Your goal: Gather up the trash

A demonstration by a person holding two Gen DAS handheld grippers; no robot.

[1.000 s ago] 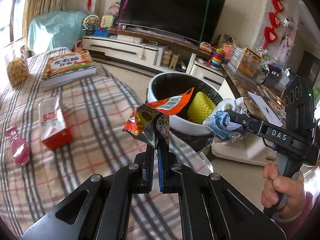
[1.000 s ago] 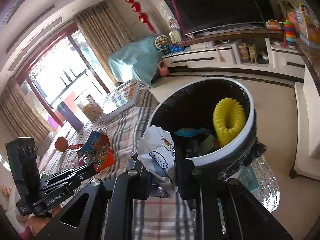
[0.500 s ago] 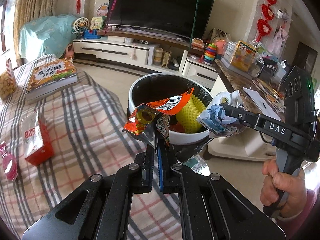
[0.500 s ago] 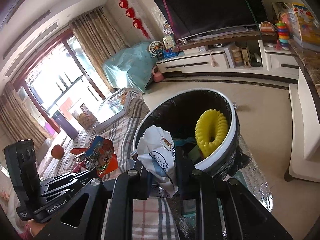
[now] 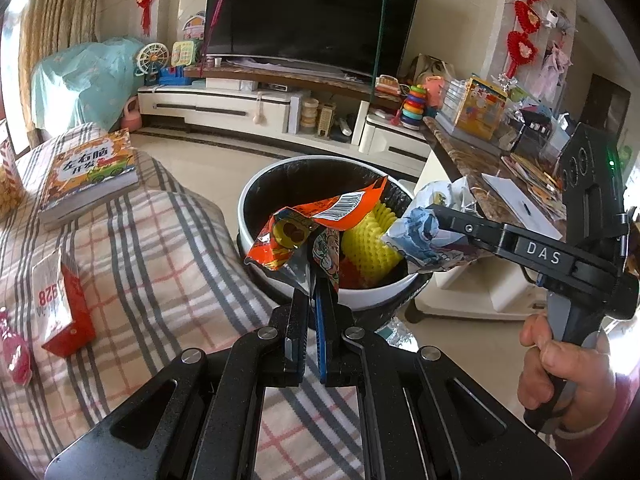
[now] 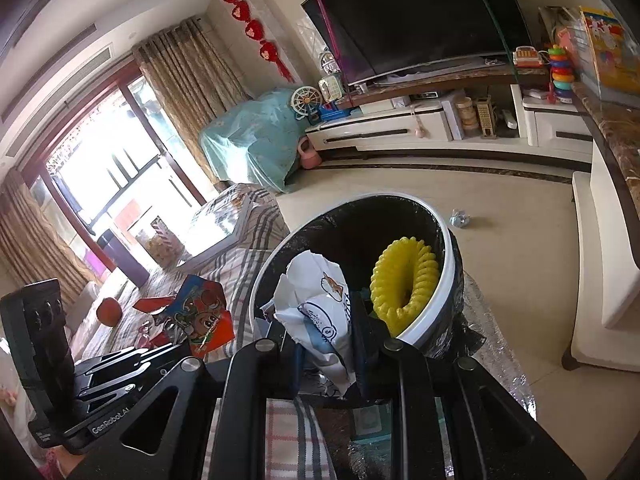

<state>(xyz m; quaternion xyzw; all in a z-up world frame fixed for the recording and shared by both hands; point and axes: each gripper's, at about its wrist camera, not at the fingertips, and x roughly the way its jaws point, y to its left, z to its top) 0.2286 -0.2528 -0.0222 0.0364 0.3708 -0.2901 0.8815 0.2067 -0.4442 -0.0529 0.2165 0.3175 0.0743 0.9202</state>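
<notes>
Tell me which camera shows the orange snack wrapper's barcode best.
The left wrist view: the orange snack wrapper sits pinched in the left gripper right before the lens, barcode panel facing the camera. The right wrist view shows that wrapper smaller, off to the side, cartoon face showing and no barcode.

in front of you the plaid-covered bench is draped in a cloth checked in grey, white and pink. on it, at your far left, lies a thick children's book with an orange and yellow cover, flat, near the far edge. nearer to you sits a red and white carton on its side, and just beside it at the left rim a pink wrapper. a snack bag stands at the far left edge. the trash bin, black-lined with a white rim, stands on the floor against the bench's right side. on the floor beyond the bin lies a small crumpled scrap.
</notes>
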